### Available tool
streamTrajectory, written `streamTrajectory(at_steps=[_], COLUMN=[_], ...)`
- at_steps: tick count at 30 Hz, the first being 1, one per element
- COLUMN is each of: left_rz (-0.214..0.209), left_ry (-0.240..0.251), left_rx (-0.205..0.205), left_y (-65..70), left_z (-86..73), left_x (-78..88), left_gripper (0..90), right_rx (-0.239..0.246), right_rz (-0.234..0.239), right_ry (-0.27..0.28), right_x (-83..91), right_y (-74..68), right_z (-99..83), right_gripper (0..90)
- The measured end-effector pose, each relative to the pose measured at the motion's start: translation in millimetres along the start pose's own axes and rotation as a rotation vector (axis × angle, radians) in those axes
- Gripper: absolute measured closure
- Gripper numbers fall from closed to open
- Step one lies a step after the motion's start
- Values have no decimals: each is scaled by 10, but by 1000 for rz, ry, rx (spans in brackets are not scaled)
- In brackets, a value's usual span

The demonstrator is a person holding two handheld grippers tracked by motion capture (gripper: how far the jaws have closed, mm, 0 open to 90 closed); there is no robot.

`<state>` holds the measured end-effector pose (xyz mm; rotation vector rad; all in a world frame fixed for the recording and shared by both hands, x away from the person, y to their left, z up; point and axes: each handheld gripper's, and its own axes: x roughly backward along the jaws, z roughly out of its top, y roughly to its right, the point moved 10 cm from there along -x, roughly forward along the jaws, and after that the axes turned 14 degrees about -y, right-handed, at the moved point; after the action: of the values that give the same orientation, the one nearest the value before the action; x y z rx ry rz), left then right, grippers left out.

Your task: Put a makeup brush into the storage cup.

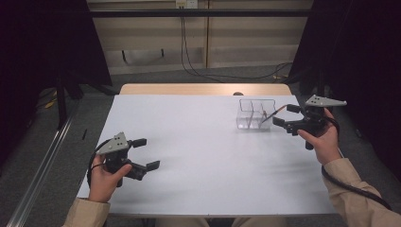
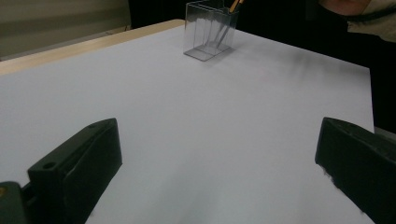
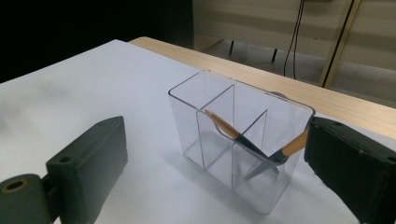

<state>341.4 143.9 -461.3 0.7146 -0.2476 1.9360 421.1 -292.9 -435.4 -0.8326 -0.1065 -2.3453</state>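
White table (image 1: pixel 198 156), brush (image 3: pixel 243 140) in clear organizer (image 3: pixel 187 100), handle tilted rightward.

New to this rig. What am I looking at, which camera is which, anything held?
No robot: a person holds a two-jaw gripper in each hand. The high view looks down on the white table; the other two cameras ride on the grippers. The left gripper hovers open over bare table, holding nothing. The right gripper is open beside a clear divided box, its jaws on either side of it in the right gripper view. In the box a brush with a wooden handle leans, its reflection beside it.
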Motion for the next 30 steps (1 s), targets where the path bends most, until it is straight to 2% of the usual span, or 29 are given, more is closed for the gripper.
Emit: streamTrajectory(at_steps=[15, 22, 30], left_rz=[-1, 6, 6], left_ry=[0, 3, 9], left_rx=[4, 4, 5], left_y=[2, -3, 5], left_z=[-7, -15, -14], left_x=[8, 37, 46], left_gripper=[4, 4, 4], right_rx=[34, 30, 46], right_rz=[27, 40, 59], right_ry=[-2, -6, -10], right_x=[-5, -5, -15], right_y=[-194, -263, -375], right_z=[-103, -152, -236], right_gripper=[52, 48, 48])
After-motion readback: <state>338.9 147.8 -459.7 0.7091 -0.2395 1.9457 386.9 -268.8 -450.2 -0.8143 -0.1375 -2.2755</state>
